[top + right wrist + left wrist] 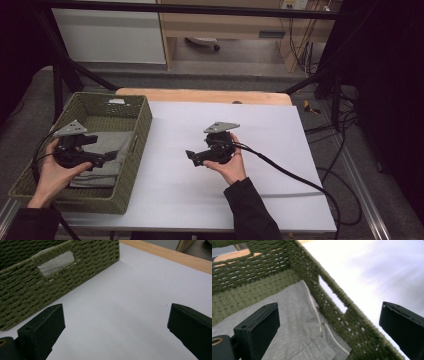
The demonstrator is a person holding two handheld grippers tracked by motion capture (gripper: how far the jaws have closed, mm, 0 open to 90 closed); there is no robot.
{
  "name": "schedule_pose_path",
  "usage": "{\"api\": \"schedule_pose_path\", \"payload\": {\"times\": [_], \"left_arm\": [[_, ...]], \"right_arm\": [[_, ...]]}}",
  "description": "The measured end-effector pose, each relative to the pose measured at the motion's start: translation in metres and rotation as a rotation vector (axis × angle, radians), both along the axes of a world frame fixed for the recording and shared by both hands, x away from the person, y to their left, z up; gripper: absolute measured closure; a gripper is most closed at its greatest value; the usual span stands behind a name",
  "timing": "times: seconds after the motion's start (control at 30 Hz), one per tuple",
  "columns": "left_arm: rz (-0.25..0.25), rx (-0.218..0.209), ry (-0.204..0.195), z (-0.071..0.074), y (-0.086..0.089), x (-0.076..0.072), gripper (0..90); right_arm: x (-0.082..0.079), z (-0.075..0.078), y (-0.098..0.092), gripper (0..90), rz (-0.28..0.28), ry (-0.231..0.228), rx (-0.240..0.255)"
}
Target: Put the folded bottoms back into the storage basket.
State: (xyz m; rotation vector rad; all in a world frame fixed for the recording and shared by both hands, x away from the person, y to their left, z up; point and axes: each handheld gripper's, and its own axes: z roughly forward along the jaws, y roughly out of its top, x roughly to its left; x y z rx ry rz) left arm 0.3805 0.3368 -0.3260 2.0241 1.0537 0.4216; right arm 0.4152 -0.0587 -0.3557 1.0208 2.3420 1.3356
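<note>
Both tongs stand wide, holding nothing. Left tongs [111, 156] hover above the folded grey cloth [102, 157] inside the basket [142, 131], at nine o'clock. Cloth looks soft and light; I would pinch its folded edge.

White-covered table [260, 200], woven green basket [137, 150] at its left edge.

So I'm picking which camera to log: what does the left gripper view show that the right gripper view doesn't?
Left gripper view: the basket's inside, with the folded grey cloth lying on its floor, seen past open fingers.
Right gripper view: the basket's outer wall and the table's wooden edge.
Both: the green woven basket, its handle cut-out and the white table surface.
</note>
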Motion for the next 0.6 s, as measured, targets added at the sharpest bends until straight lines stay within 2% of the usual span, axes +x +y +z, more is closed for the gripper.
{"api": "schedule_pose_path", "payload": {"times": [0.2,0.6], "left_arm": [[-0.025,0.000,-0.008,-0.002,-0.014,-0.001,2.6],[-0.071,-0.005,-0.025,-0.008,-0.038,-0.006,2.6]], "right_arm": [[-0.001,-0.003,-0.021,1.9,-0.030,0.003,0.004],[-0.005,-0.008,-0.063,1.6,-0.042,-0.003,0.020]]}}
